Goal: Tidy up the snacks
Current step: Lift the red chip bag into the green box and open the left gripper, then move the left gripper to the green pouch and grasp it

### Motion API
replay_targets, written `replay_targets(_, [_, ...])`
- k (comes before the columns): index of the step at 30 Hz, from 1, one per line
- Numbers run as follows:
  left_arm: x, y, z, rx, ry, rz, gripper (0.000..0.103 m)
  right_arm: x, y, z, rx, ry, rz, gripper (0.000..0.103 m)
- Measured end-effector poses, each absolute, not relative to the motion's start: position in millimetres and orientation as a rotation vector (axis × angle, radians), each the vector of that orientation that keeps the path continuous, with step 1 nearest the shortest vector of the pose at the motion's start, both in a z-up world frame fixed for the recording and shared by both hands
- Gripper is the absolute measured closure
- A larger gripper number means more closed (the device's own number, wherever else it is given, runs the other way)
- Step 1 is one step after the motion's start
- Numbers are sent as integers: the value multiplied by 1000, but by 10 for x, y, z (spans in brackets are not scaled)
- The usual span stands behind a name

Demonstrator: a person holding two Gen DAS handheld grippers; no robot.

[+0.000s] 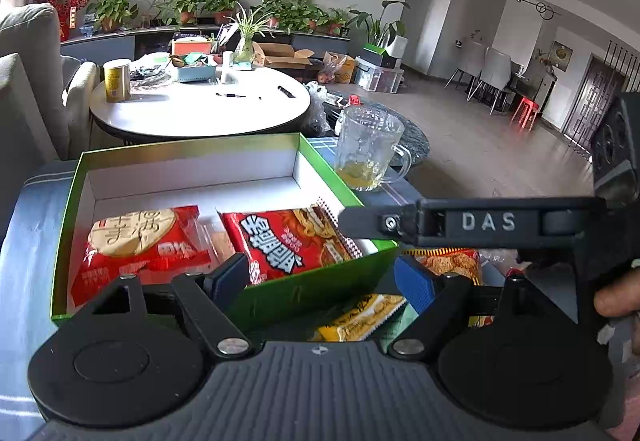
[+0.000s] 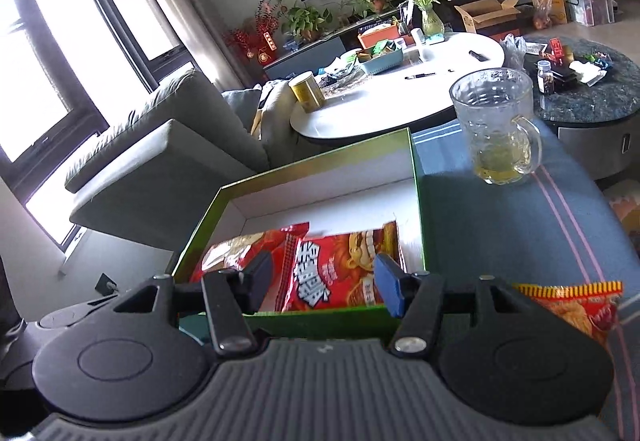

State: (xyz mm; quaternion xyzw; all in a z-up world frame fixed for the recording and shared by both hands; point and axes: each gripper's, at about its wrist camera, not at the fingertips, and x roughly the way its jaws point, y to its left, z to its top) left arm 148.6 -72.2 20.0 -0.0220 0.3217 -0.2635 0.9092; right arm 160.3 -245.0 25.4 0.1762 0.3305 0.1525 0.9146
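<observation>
A green box (image 1: 312,293) with a white inside stands on the blue cloth. In it lie a red biscuit packet (image 1: 136,245) at the left and a red noodle packet (image 1: 288,245) leaning on the near wall. My left gripper (image 1: 320,281) is open above the box's near wall, with nothing in it. Below it, outside the box, lies a yellow packet (image 1: 360,315). My right gripper (image 2: 324,283) is open over the noodle packet (image 2: 340,273), and its pads stand apart from the packet. An orange packet (image 2: 568,305) lies to the right of the box (image 2: 418,201).
A glass mug (image 2: 496,125) with a little yellow liquid stands on the blue cloth (image 2: 500,225) beyond the box's right corner. Further back are a round white table (image 1: 200,109) with clutter and a grey sofa (image 2: 168,145) at the left. A hand (image 1: 616,301) shows at the right edge.
</observation>
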Motion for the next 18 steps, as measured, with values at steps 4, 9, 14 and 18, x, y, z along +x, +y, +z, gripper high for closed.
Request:
replay_targets(4, [1379,-694,178,-37,668,-537,25,1483,-2476,208,338,688,307,36])
replay_targets(9, [1192,-654,143,-40,673,-538,25,1390,-2691,158,362,706,256,36])
replay_targets(14, [1016,-732,20,-29,709,-575,25,1282,-2834,76,389,734,238,36])
replay_targets(18, [884,-864,-62,-2,733,-630,25,1274,-2823,-31,385,769,225,36])
